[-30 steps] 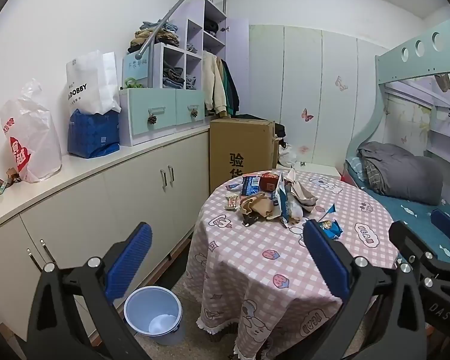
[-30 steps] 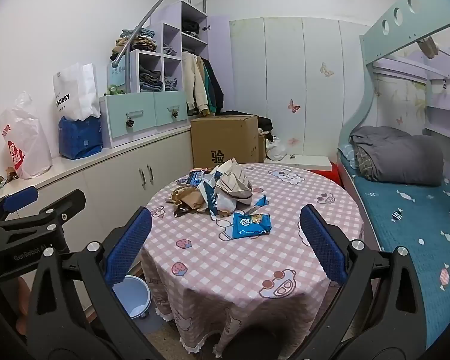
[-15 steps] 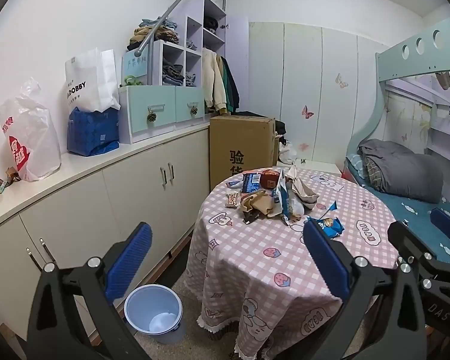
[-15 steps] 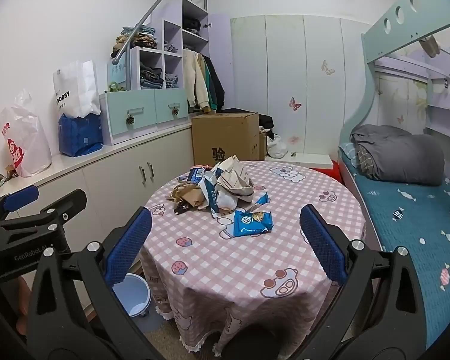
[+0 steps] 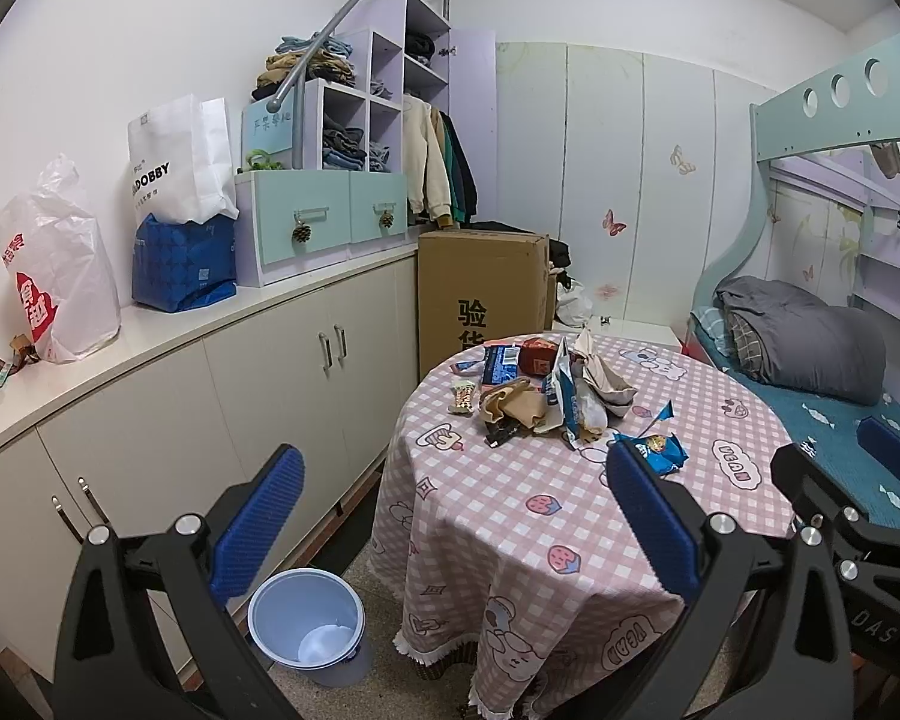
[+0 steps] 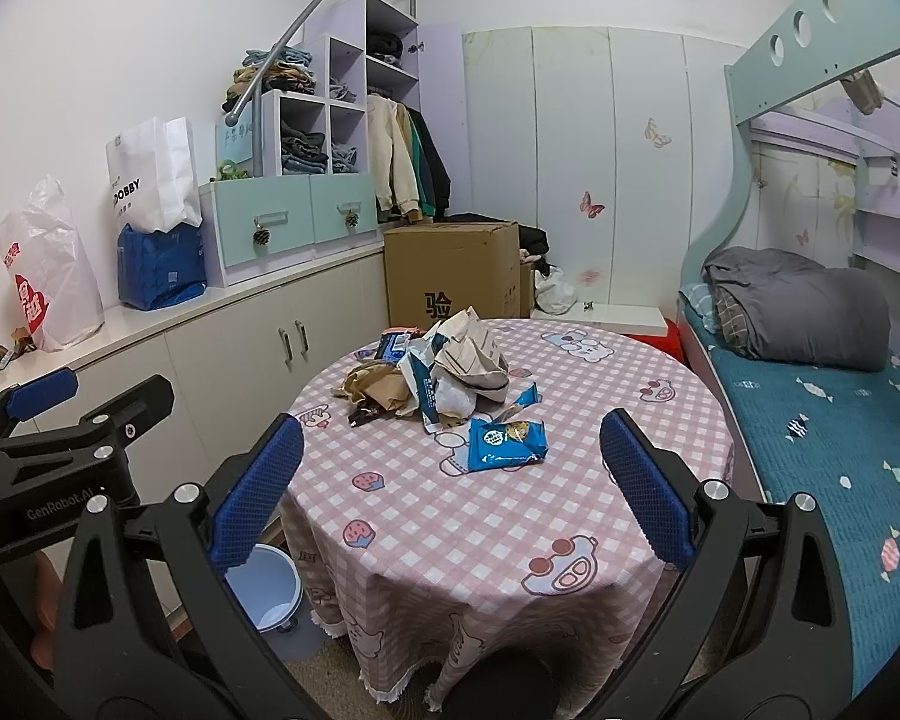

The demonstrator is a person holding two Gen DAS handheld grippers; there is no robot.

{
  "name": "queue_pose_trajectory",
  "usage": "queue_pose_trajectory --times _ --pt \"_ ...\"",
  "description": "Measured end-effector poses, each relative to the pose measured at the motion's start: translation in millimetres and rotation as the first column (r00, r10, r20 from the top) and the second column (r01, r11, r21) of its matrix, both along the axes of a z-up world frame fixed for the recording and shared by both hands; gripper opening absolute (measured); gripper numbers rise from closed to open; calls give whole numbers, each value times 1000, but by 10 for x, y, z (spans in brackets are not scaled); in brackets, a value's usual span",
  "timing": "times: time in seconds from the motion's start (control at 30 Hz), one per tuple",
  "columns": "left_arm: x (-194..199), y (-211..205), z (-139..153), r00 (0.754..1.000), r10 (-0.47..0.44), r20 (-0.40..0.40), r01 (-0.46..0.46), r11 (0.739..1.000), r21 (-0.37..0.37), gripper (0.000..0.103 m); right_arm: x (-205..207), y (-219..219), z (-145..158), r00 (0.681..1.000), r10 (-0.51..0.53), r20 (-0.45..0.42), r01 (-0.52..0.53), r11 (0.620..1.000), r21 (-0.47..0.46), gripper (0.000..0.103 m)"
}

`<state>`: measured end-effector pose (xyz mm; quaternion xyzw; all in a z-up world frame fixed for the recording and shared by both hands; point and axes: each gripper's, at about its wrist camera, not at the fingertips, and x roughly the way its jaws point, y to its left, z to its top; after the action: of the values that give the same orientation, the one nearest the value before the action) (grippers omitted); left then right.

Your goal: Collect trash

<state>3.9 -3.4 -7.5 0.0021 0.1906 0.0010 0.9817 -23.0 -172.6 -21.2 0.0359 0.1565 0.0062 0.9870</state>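
Since a second earlier, both our grippers had crept a little closer to the round table (image 6: 570, 498), the trash pile sitting slightly larger in each view; nothing on the cloth had shifted. We held the left gripper (image 5: 450, 516) and the right gripper (image 6: 450, 480) with jaws spread wide apart, empty, both short of the table's near edge. The pile of wrappers and crumpled paper (image 6: 444, 372) lay past the table's middle, toward 12 o'clock, with the blue snack packet (image 6: 507, 437) apart from it at its 5 o'clock. The blue bin (image 5: 306, 618) stood on the floor at the table's 8 o'clock. We judged this the approach, nothing collected yet. Next, we reckoned, came reaching forward and closing on the blue packet, the nearest piece.
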Motion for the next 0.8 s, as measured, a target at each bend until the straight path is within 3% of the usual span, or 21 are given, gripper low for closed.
queue_pose_trajectory --times 0.8 --pt "47 -5 -57 1000 -6 -2 6 1000 2 99 -1 26 -33 1000 0 -6 0 1000 -2 97"
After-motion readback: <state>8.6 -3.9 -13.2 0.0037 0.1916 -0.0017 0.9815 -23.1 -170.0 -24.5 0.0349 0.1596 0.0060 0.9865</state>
